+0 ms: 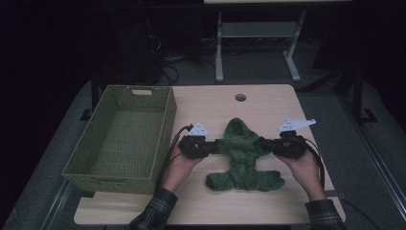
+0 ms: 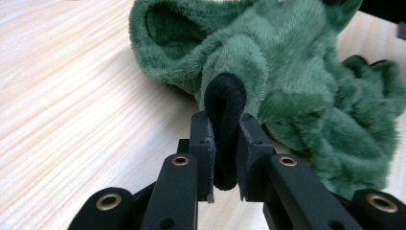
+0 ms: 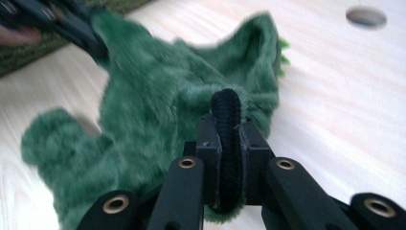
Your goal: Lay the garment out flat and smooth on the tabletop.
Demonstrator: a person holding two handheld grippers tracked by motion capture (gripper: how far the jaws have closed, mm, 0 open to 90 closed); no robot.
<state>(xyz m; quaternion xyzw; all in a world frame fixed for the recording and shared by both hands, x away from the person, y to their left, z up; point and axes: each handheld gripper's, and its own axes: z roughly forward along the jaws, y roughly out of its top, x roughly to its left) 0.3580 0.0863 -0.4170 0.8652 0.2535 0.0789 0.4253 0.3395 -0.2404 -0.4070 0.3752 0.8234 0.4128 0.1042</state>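
We hold a fuzzy green hooded garment (image 1: 242, 154) between two hand-held grippers on a pale wooden table (image 1: 268, 206). Our left gripper (image 1: 214, 146) is clamped on the black ribbed cuff (image 2: 225, 103) of one sleeve: in the left gripper view the cuff stands pinched upright between the two black jaws, with the green plush bulging just beyond the jaw tips and the open hood (image 2: 167, 28) further ahead and to the left of them. Our right gripper (image 1: 265, 143) is clamped on the other black cuff (image 3: 226, 112) in the same way, the dark band squeezed between its jaws and the green body spreading ahead and to the left in the right gripper view. From above, the garment lies stretched between the two grippers, hood pointing away from us, its lower part bunched on the table nearer to us than the jaws. A green woven basket (image 1: 165, 125) stands just outside the left gripper. A round hole (image 1: 240, 97) in the tabletop lies well beyond both grippers.
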